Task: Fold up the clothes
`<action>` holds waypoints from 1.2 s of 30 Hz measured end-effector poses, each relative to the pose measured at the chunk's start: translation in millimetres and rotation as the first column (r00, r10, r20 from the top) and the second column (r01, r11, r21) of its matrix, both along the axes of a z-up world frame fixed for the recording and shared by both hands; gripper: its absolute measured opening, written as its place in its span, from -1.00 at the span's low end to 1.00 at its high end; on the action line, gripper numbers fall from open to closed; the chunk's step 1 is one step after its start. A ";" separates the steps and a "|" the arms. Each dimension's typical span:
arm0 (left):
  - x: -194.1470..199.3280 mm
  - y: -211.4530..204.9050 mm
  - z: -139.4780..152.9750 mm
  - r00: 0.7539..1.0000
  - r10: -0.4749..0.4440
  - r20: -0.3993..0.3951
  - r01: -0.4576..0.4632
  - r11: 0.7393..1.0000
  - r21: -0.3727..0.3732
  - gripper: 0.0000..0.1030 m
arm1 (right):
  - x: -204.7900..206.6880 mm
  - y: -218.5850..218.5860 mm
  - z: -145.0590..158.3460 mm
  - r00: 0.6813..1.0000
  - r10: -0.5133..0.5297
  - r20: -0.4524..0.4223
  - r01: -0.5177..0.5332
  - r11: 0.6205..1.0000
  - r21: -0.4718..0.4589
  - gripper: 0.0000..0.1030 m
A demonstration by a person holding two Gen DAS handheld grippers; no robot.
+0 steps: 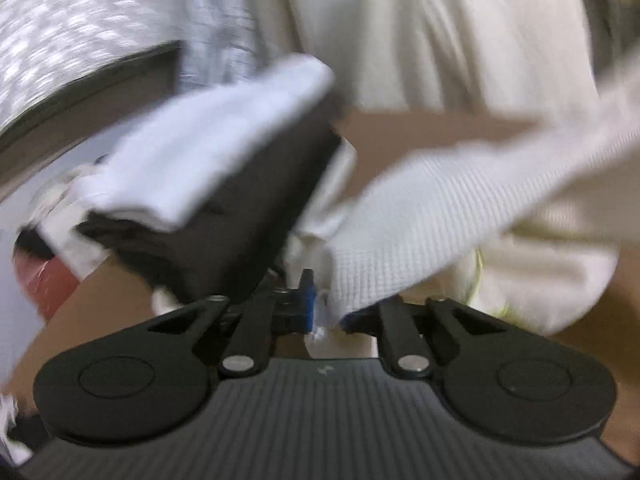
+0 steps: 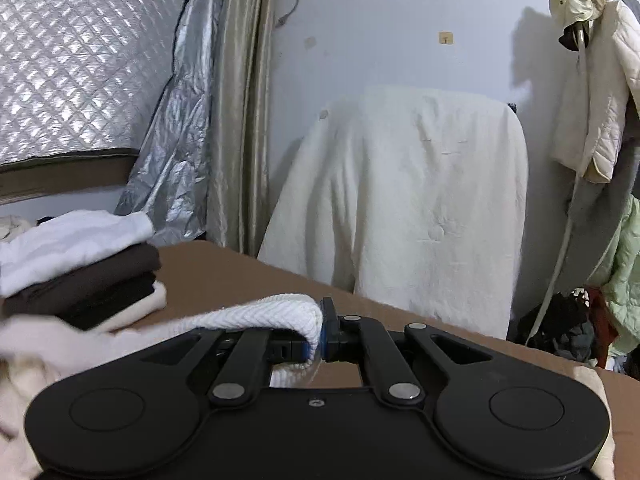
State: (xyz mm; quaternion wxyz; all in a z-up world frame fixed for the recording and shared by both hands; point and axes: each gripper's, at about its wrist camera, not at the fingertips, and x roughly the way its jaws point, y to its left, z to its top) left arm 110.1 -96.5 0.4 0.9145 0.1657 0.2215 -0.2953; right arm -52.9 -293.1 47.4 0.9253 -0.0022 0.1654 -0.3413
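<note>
Both grippers clamp a white ribbed garment (image 2: 256, 312): right gripper (image 2: 322, 334) and left gripper (image 1: 316, 308) each closed on an edge. A folded stack (image 2: 76, 260) sits left of the right jaws. Keeping edges level should keep the fold even.

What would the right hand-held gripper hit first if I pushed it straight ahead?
The right hand-held gripper, shut on the white ribbed garment, points over the brown table at the cream quilt draped beyond its far edge. Probably the quilt comes first; depth is unclear.
</note>
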 end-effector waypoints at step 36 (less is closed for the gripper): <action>40.7 -188.7 17.0 0.973 -0.128 0.191 0.071 0.958 0.279 0.99 | 0.3 -150.9 -79.4 0.984 0.012 -0.176 0.042 0.953 0.299 0.25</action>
